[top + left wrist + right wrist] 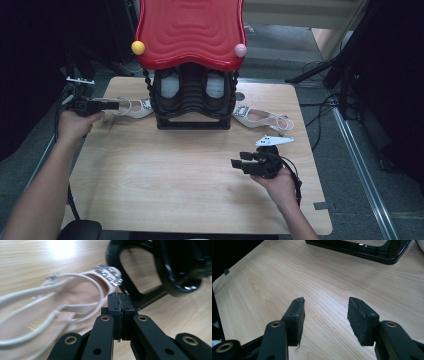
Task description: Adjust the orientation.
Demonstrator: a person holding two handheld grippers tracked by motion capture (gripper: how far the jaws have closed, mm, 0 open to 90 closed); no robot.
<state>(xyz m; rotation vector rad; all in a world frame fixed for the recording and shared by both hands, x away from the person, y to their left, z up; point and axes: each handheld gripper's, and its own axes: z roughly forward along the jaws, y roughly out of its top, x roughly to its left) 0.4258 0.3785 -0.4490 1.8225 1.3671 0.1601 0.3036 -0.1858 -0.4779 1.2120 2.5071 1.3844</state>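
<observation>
1. The left hand-held gripper (pixel 114 105) is at the far-left part of the wooden worktop (pixel 165 180), pointing level toward the black shoe rack (pixel 192 107).
2. In the left gripper view its jaws are pressed fully together at the tips (pixel 120 305); whether a thin strap is pinched between them cannot be told.
3. Just past those tips lies a pale pink strappy sandal (pixel 75 305), its straps looping over the insole and a silver jewelled buckle (pixel 109 275) at its far end.
4. In the high view this left sandal (pixel 134 107) rests on the worktop just left of the rack's base, with the gripper's tip at its near end.
5. A second matching sandal (pixel 260 119) lies on the worktop to the right of the rack, apart from both grippers.
6. The right hand-held gripper (pixel 239 163) hovers low over the right part of the worktop, well away from the rack, pointing left.
7. Its jaws stand apart with bare wood between them (pixel 325 315); it holds nothing.
8. The rack carries a pair of dark shoes (pixel 192 87) under a red wavy top (pixel 190 32) with a yellow ball (pixel 138 48) and a pink ball (pixel 240 50) at its corners.
</observation>
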